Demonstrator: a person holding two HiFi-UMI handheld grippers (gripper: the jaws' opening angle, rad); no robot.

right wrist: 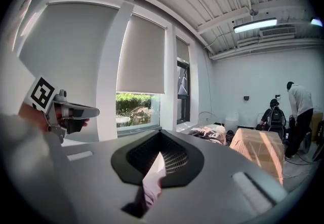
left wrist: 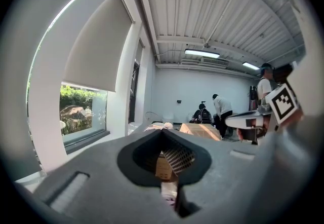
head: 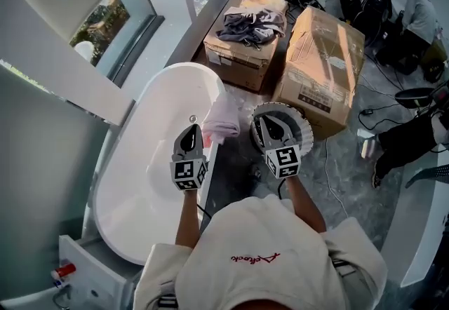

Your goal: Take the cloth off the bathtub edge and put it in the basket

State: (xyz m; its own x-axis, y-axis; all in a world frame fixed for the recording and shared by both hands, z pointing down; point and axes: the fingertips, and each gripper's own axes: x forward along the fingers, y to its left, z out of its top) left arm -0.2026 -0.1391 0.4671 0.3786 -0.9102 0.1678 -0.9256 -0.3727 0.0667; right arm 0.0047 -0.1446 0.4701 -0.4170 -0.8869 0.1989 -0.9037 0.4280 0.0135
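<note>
Cloth [head: 223, 119] on bathtub [head: 140, 182] edge, between your left gripper [head: 190, 130] and right gripper [head: 270, 123].
Both closed, neither clearly pinching it; basket [head: 305, 135] under the right.

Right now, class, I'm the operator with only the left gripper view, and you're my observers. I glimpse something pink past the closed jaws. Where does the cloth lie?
Observer: The head view shows the pink cloth bunched on the right-hand rim of the bathtub, between the left hand-held gripper and the right hand-held gripper.
Operator: And where's the basket it should go in?
Observer: The round white basket stands just right of the bathtub. In the head view the right hand-held gripper overlaps it, and the cloth is not in it yet.
</note>
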